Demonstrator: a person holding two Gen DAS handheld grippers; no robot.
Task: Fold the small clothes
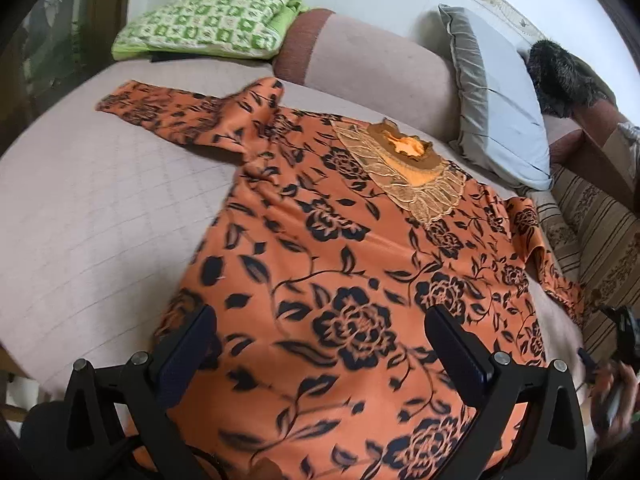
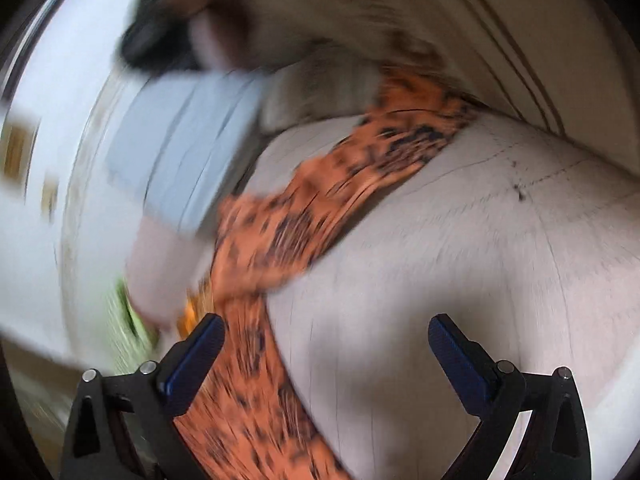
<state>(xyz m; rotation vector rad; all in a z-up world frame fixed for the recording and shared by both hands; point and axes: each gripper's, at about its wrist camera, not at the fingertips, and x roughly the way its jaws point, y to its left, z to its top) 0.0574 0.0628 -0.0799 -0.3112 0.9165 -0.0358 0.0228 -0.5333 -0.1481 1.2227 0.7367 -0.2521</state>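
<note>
Item: orange floral top [image 1: 344, 264], laid flat, front up, on a quilted pale bed cover [image 1: 92, 216]; lace collar [image 1: 408, 172] toward the grey pillow [image 1: 496, 120]. One sleeve [image 1: 160, 112] stretched toward the green patterned cushion [image 1: 208, 20]; the other sleeve [image 2: 352, 184] ran to the bed's far edge, beside a striped sofa [image 1: 592, 232]. Bare cover lay open on both sides of the garment.

Left gripper [image 1: 320, 344]: fingers spread wide above the hem, holding nothing.

Right gripper [image 2: 326, 354]: fingers wide apart, empty, over the sleeve; view heavily blurred.
</note>
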